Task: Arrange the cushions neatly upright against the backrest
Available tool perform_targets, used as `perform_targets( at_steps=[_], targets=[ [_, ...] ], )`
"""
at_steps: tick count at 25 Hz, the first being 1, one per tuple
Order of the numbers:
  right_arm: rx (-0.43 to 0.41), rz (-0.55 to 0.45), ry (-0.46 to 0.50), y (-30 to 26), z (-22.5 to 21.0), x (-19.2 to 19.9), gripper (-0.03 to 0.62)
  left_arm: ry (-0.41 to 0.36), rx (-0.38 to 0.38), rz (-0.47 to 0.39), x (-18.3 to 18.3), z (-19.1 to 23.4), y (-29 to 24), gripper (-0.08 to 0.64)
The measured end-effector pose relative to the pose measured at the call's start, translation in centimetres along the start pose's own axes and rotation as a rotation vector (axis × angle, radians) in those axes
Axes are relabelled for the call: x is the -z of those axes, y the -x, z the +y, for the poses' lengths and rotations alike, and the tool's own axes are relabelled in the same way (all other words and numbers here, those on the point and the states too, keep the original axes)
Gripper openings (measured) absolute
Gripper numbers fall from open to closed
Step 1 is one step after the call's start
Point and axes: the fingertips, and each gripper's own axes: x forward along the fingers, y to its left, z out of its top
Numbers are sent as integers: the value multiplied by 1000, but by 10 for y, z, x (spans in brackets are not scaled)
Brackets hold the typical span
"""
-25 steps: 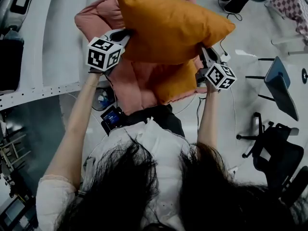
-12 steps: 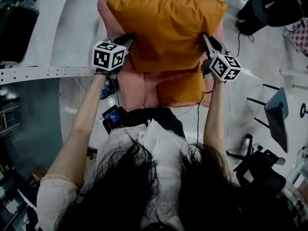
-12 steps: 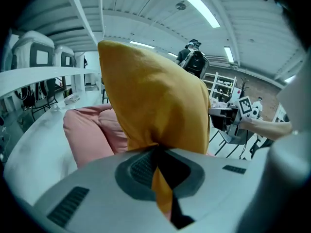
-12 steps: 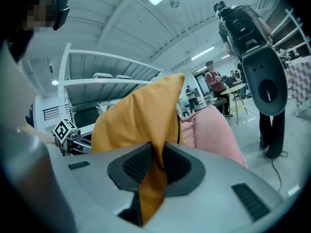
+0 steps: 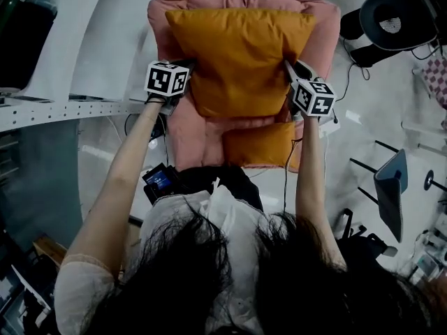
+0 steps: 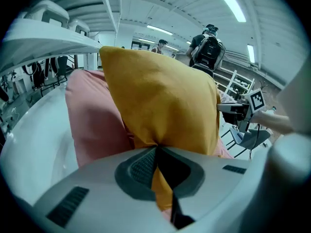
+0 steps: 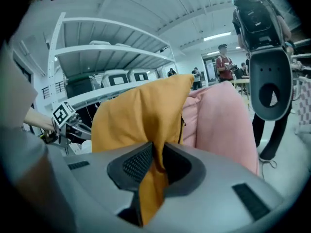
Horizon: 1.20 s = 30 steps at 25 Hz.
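Observation:
A large orange cushion (image 5: 241,58) stands upright against the backrest of the pink armchair (image 5: 318,30). My left gripper (image 5: 187,68) is shut on the cushion's left edge, with orange fabric (image 6: 160,110) pinched between its jaws. My right gripper (image 5: 288,70) is shut on the cushion's right edge, and the fabric (image 7: 146,125) runs down through its jaws. A second, smaller orange cushion (image 5: 260,144) lies flat on the seat in front, near the chair's front edge.
A white shelf rail (image 5: 63,107) runs along the left of the chair. A black office chair (image 5: 391,16) stands at the upper right, a small stand (image 5: 391,194) at the right. People stand in the background (image 6: 206,45) of both gripper views.
Both grippers carried the large cushion forward and lowered it from a tilted hold above the chair to upright against the backrest. The smaller seat cushion now shows more fully.

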Motion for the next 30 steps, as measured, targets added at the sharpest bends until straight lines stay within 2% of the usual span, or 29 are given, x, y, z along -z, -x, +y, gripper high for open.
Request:
perform_targets(
  at_steps=[2, 5, 10, 13, 18, 22, 24, 25, 27, 30],
  targets=[
    [40, 64, 3, -12, -15, 13, 74, 7, 5, 12, 1, 2, -17, 21],
    [52, 120, 9, -28, -26, 23, 74, 17, -16, 38, 8, 10, -42, 23],
    [73, 188, 41, -55, -36, 28, 74, 130, 2, 25, 14, 21, -68, 23],
    [73, 210, 33, -68, -42, 33, 75, 132, -9, 36, 16, 25, -76, 23],
    [82, 205, 9, -71, -46, 34, 75, 82, -37, 48, 13, 25, -80, 23],
    [134, 161, 2, -57, -45, 29, 80, 77, 4, -24, 7, 18, -72, 26],
    [172, 132, -15, -45, -45, 26, 104, 64, 9, -47, 8, 16, -60, 37],
    [194, 119, -28, -38, -45, 24, 120, 57, 14, -49, 11, 15, -53, 55],
    [231, 100, -53, -22, -44, 23, 163, 39, 40, -42, 20, 12, -39, 149],
    [256, 58, -101, 2, -46, 32, 172, 9, 84, -53, 37, -2, -27, 169]
  ],
)
